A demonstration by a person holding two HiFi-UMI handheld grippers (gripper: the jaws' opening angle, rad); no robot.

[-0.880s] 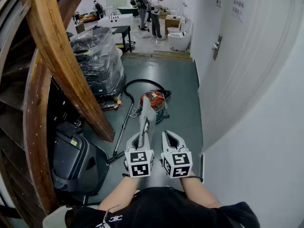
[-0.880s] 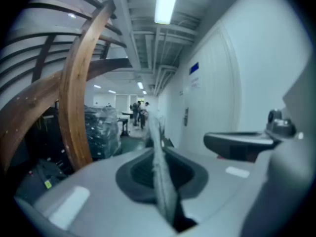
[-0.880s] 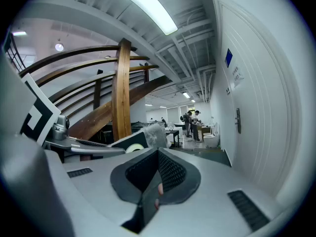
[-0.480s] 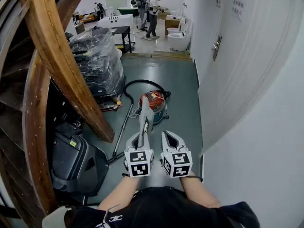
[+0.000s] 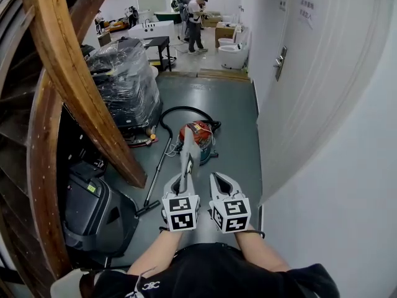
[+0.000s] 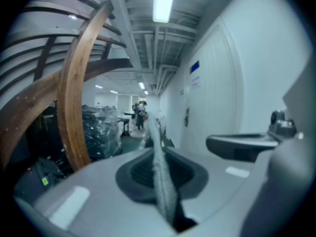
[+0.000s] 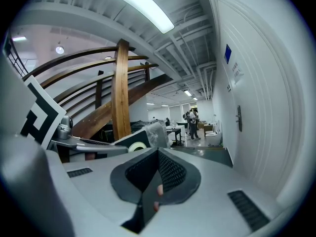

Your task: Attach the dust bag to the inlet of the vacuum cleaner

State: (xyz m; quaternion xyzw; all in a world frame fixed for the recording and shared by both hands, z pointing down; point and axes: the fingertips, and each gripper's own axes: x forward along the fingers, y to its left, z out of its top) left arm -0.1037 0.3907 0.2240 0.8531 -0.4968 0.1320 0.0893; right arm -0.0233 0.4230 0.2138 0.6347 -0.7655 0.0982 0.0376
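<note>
Ahead, the left tongs (image 5: 185, 177) pinch a flat, felt-like grey dust bag (image 6: 161, 177) edge-on; the right tongs (image 5: 217, 179) are closed, empty. A rounded red vacuum cleaner (image 5: 197, 133) sits on the floor (image 5: 232, 113) beyond.

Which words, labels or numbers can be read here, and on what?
No text is readable.
White paper notice on the white door: print too small.
Blue plate above it: blurred.
Yellow-green sticker on the black machine: too small.
Black-and-white square markers: patterns, not words.

Red vacuum cleaner (image 5: 200, 131), grey dust bag (image 5: 188, 153), grey-green floor (image 5: 232, 104).
</note>
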